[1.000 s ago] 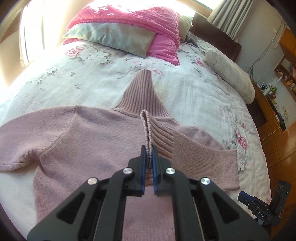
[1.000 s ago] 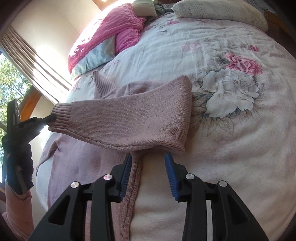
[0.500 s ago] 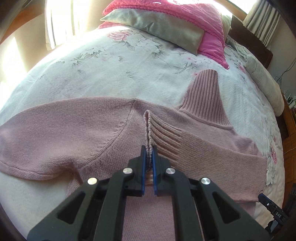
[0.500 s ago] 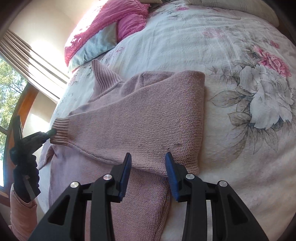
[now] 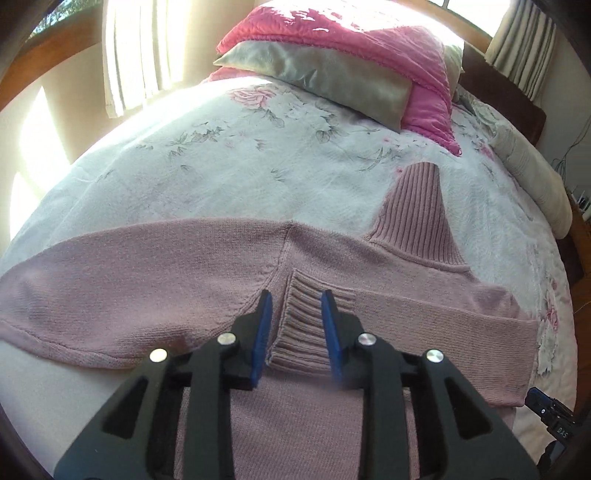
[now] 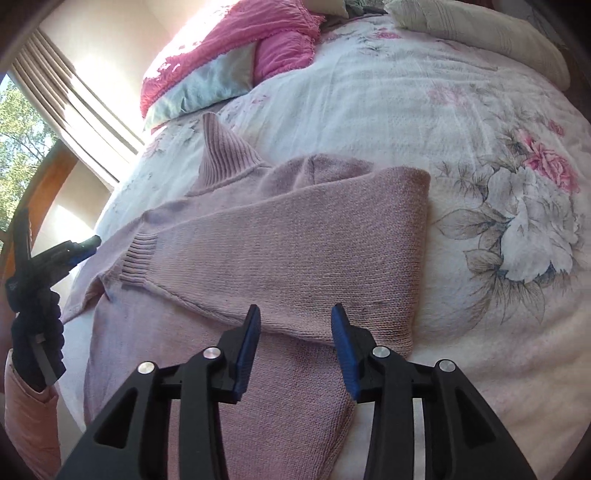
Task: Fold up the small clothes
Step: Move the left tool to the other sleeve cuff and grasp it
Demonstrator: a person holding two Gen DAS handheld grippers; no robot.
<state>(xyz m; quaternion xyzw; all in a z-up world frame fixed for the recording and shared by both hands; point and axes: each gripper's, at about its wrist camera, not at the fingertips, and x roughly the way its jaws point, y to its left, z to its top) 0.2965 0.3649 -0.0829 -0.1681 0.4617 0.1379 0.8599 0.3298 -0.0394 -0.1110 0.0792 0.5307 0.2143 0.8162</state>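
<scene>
A dusty-pink knit turtleneck sweater (image 5: 155,280) (image 6: 295,251) lies flat on the floral bedspread (image 5: 240,166). Its right sleeve is folded across the chest, and the ribbed cuff (image 5: 306,325) (image 6: 138,258) rests on the body. My left gripper (image 5: 295,325) stands open just above that cuff, one finger on each side, holding nothing. The other sleeve stretches out to the left in the left wrist view. My right gripper (image 6: 295,332) hangs open over the lower edge of the folded sleeve, near the sweater's side. The ribbed collar (image 5: 417,214) (image 6: 221,155) points toward the pillows.
Pink and grey pillows (image 5: 332,62) (image 6: 229,62) lie at the head of the bed. A cream bolster (image 5: 532,177) (image 6: 480,33) runs along the far side. Curtains and a bright window (image 5: 136,48) stand on the left. In the right wrist view, a pink-sleeved arm holds the left gripper (image 6: 55,258).
My left gripper carried the cuff leftward across the chest, laid it down and opened. The right gripper stayed open and shifted slightly over the folded sleeve.
</scene>
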